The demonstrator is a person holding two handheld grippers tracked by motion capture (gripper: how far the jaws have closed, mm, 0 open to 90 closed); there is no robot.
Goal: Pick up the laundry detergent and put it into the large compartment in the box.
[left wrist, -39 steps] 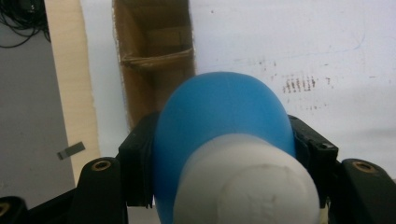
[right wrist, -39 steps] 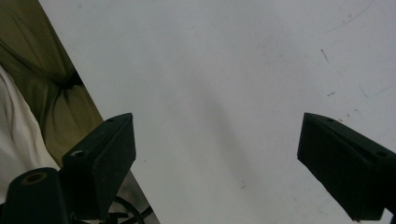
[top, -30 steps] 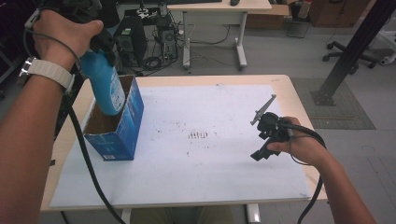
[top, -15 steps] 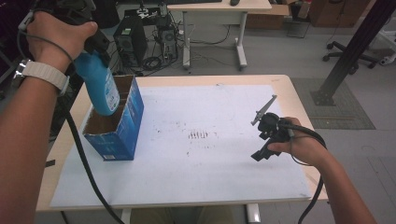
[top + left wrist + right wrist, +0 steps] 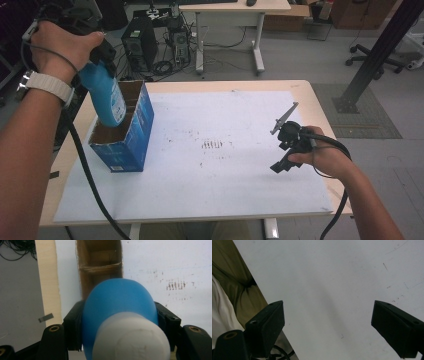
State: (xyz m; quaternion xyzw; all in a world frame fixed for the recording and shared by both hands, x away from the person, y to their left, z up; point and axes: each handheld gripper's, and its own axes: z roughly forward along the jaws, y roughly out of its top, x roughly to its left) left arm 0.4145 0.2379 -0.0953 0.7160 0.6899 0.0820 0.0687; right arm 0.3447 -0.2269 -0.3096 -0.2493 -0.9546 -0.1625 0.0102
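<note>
Your left gripper [image 5: 97, 62] holds a blue bottle [image 5: 106, 97] with a white cap [image 5: 131, 338], its fingers [image 5: 72, 326] clamped on the bottle's sides. The bottle hangs base-down, slightly tilted, with its base just inside the open top of the blue cardboard box [image 5: 127, 137]. The step in hand appears to be passing the bottle between hand and box; whether it is going in or coming out cannot be told. In the left gripper view a cardboard divider [image 5: 101, 266] crosses the box ahead of the bottle, so your next move probably calls for a plumb line clear of that partition. Your right gripper [image 5: 287, 145] rests idle over the tabletop [image 5: 225, 200], fingers [image 5: 268, 326] spread wide and empty. The white surface is scuffed with dark marks [image 5: 214, 145]. Beyond it: a computer tower [image 5: 135, 42], cables, another desk [image 5: 235, 7], an office chair base [image 5: 367, 50].
</note>
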